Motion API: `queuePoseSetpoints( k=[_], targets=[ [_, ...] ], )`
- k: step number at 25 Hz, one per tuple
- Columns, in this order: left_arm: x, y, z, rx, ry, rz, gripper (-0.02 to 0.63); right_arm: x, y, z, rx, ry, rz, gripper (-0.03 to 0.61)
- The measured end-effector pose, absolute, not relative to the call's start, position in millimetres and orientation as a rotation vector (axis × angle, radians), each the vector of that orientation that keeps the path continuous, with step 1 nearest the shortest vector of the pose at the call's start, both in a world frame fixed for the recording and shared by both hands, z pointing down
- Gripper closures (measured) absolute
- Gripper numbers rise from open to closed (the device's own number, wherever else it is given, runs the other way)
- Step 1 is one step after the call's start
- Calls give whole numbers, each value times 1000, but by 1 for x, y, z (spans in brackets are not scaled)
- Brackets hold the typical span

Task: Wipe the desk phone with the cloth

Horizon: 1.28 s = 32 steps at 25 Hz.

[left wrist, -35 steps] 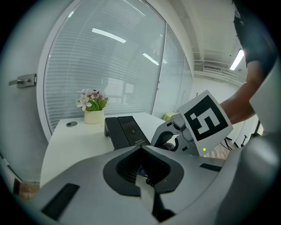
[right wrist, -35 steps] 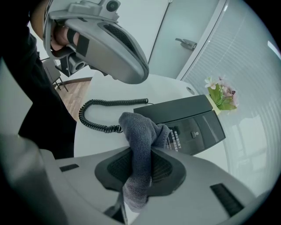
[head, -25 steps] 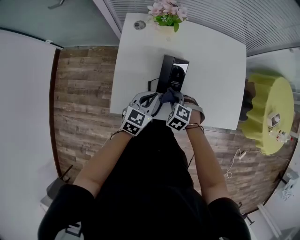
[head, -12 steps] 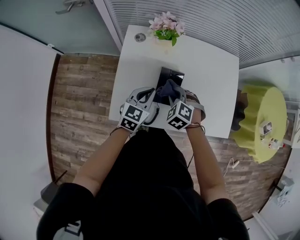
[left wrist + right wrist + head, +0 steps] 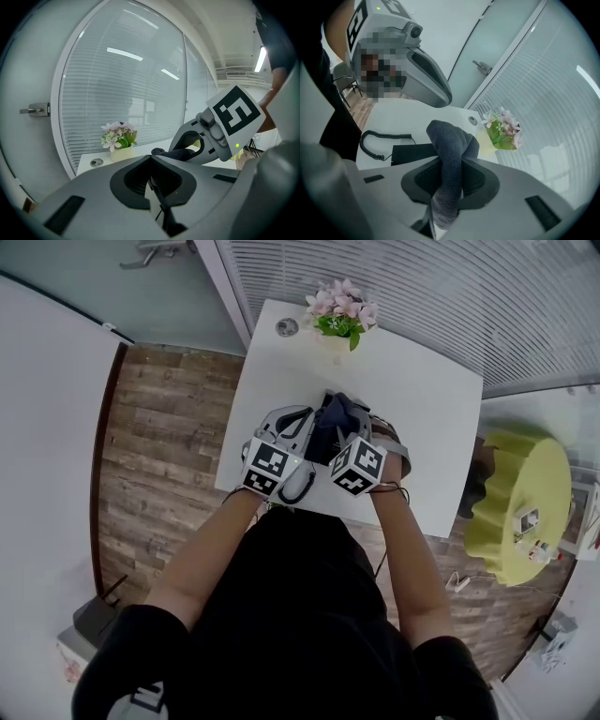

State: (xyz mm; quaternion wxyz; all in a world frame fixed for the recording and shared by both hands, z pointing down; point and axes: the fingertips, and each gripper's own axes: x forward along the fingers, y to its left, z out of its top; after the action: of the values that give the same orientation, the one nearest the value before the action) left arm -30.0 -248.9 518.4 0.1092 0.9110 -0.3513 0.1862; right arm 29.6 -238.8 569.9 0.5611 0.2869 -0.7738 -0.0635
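Nearer the person than the flower pot, the left gripper and right gripper sit side by side, dark cloth bunched between them.

White table holds desk phone, coiled cord, flower pot.

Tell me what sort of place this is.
Probably an office or meeting room: a glass wall with blinds, a white table carrying a desk phone with a coiled cord, and a small pot of flowers.
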Motion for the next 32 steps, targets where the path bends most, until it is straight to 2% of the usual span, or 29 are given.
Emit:
queuePoseSetpoints(
  k=[12,32],
  targets=[
    [-23,-270,534,2631,-1077,584,604,25,-271,595,642,-1854,-126,485],
    [-27,-257,557,2590,-1063,617,604,21,-257,617,597,-1834,-102,486]
  ],
)
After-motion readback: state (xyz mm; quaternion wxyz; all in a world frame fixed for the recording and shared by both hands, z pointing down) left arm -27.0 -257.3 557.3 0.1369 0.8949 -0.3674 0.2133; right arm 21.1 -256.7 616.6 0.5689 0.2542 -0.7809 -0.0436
